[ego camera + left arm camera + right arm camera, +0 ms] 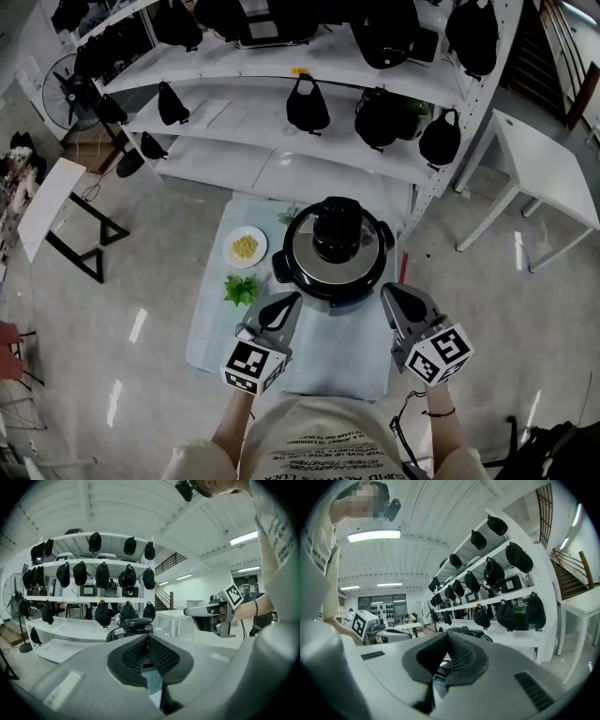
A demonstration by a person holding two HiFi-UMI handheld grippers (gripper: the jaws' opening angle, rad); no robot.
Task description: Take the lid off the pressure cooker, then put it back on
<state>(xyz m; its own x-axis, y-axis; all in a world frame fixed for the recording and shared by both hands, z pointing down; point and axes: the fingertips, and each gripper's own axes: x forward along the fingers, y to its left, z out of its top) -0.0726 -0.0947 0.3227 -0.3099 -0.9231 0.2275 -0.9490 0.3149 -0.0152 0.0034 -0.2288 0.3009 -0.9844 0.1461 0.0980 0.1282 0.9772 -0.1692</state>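
While the lid sits on the pressure cooker, left gripper hangs clenched, empty, near its left side; right gripper likewise, near its right.

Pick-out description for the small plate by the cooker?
In front of the white shelving rack stands a pale blue table. Left of the pressure cooker on it sits a round white plate holding yellow bits; nearby greens lie loose.
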